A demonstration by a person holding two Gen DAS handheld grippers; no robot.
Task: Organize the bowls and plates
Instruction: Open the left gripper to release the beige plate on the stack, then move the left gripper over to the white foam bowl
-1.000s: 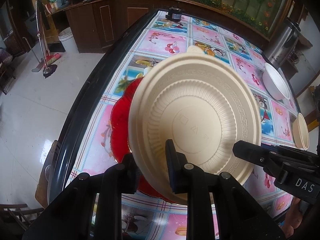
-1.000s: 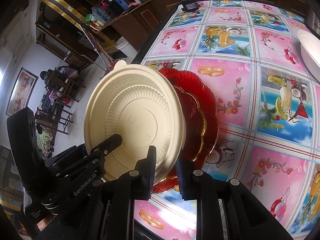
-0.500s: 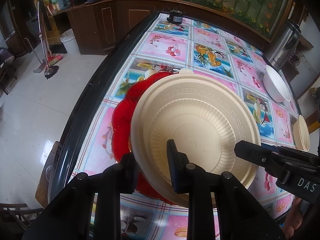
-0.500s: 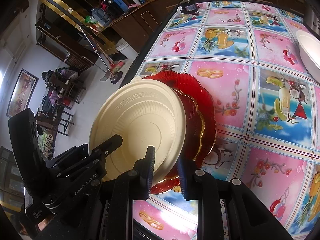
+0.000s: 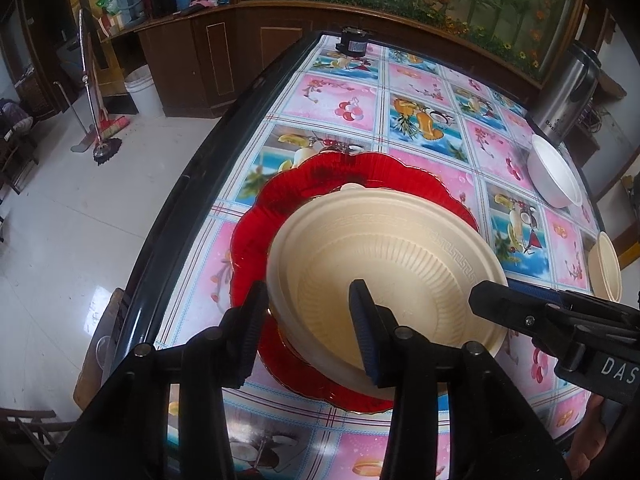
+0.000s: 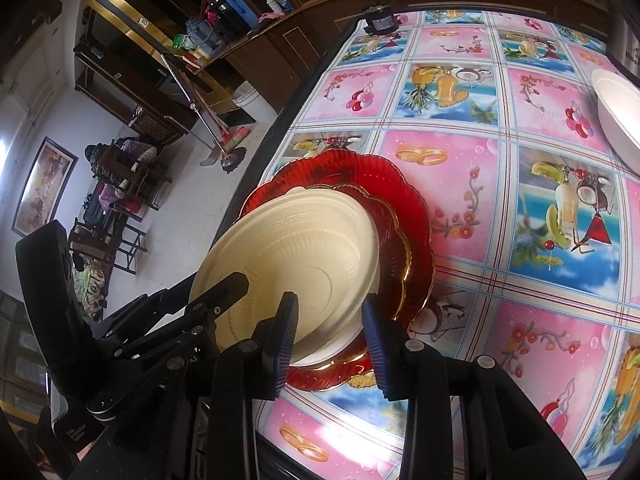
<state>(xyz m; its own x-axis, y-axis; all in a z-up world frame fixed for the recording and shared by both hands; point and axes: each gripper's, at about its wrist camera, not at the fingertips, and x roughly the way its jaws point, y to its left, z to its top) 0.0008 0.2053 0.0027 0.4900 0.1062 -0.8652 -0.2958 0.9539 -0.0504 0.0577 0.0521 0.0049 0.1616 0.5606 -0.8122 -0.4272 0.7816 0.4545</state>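
Note:
A cream plastic plate (image 5: 396,256) lies on a stack of red scalloped plates (image 5: 312,184) near the table's left edge; it also shows in the right wrist view (image 6: 296,248), on the red plates (image 6: 400,204). My left gripper (image 5: 308,320) is open, its fingers straddling the cream plate's near rim. My right gripper (image 6: 330,340) is open too, its fingers on either side of the plate's rim. Neither gripper squeezes the plate.
A white bowl (image 5: 554,176) and a cream bowl (image 5: 606,266) sit at the table's right side. A steel kettle (image 5: 568,96) stands at the far right corner, a small black device (image 5: 354,42) at the far end. The dark table edge (image 5: 188,196) runs along the left.
The cream plate was held tilted up by both grippers; it has been lowered flat onto the red plates and both grippers have opened, letting go of its rim.

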